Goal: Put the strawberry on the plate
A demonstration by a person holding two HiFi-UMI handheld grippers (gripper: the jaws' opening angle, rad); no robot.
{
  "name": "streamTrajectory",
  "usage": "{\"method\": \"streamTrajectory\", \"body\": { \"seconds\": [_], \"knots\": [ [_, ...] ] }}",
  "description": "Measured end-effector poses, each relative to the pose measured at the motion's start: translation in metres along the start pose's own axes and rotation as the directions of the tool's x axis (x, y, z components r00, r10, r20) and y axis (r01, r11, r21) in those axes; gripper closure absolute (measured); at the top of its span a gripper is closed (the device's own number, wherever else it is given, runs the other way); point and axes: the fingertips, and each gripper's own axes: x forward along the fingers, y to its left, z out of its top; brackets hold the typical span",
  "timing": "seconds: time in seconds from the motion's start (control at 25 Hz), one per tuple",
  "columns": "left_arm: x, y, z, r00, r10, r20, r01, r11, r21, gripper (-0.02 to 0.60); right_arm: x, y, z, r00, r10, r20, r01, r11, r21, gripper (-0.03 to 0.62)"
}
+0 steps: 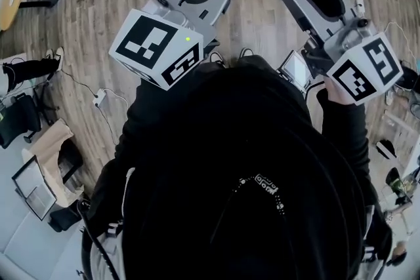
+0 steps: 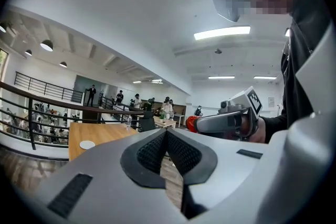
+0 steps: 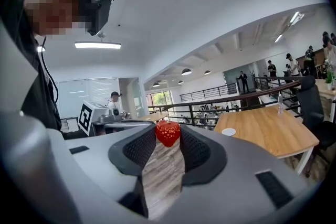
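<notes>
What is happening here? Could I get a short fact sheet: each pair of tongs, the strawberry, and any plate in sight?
Left tongs: shut, nothing in them
Right tongs: closed on the strawberry, gripped at the tips
Strawberry: red, held in the air, not on any plate
Plate: possibly the white disc on the table; too small to tell
Setting: open office with a wood floor, people far off

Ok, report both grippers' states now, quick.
Left gripper: closed, nothing between its jaws.
Right gripper: closed on the strawberry.
</notes>
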Motion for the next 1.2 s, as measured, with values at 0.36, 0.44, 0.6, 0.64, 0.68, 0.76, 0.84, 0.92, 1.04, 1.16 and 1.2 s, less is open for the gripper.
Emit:
{"method": "streamTrajectory", "body": {
  "seconds": [0.36,0.44,0.6,0.64,0.68,0.76,0.84,0.92,1.04,1.16,1.2],
  "knots": [
    [0.076,-0.012,-0.013,1.000,0.007,-0.001,-0.007,0.995,-0.103,0.577,-0.035,-0.071,0.014,0.999,-0.024,0.025,0.023,1.000,0.004,0.441],
    [0.090,-0.021,-0.013,1.000,-0.005,-0.012,0.004,0.992,-0.125,0.577,-0.044,-0.078,0.018,1.000,-0.009,0.026,0.008,1.000,0.013,0.441],
    [0.106,-0.026,-0.012,0.997,-0.031,-0.074,0.025,0.997,-0.079,0.577,-0.058,-0.090,0.016,1.000,0.008,0.021,-0.008,0.999,0.036,0.441],
    [0.110,-0.029,-0.015,0.996,-0.034,-0.084,0.029,0.998,-0.064,0.577,-0.062,-0.094,0.011,1.000,0.007,0.024,-0.008,0.999,0.042,0.441],
    [0.115,-0.033,-0.017,0.995,-0.037,-0.091,0.032,0.998,-0.050,0.577,-0.068,-0.098,0.007,0.999,0.006,0.032,-0.008,0.999,0.054,0.441],
    [0.123,-0.046,-0.016,0.994,-0.051,-0.101,0.049,0.999,-0.021,0.577,-0.082,-0.103,0.005,0.998,-0.002,0.055,-0.002,0.997,0.075,0.441],
    [0.133,-0.065,-0.010,0.989,-0.104,-0.106,0.106,0.994,0.012,0.577,-0.096,-0.107,0.007,0.997,-0.010,0.071,0.004,0.997,0.076,0.441],
    [0.147,-0.080,-0.003,0.980,-0.170,-0.102,0.174,0.984,0.027,0.577,-0.106,-0.119,0.010,0.997,-0.011,0.080,0.006,0.998,0.070,0.441],
    [0.167,-0.086,-0.003,0.980,-0.157,-0.126,0.163,0.986,0.043,0.577,-0.126,-0.138,0.010,0.995,-0.016,0.101,0.008,0.997,0.078,0.441],
    [0.178,-0.100,-0.007,0.976,-0.170,-0.133,0.174,0.985,0.018,0.577,-0.140,-0.142,0.002,0.994,-0.016,0.111,0.007,0.996,0.084,0.441],
    [0.181,-0.105,-0.008,0.975,-0.182,-0.130,0.184,0.983,0.004,0.577,-0.141,-0.142,0.000,0.994,-0.013,0.111,0.004,0.996,0.086,0.441]
  ]
}}
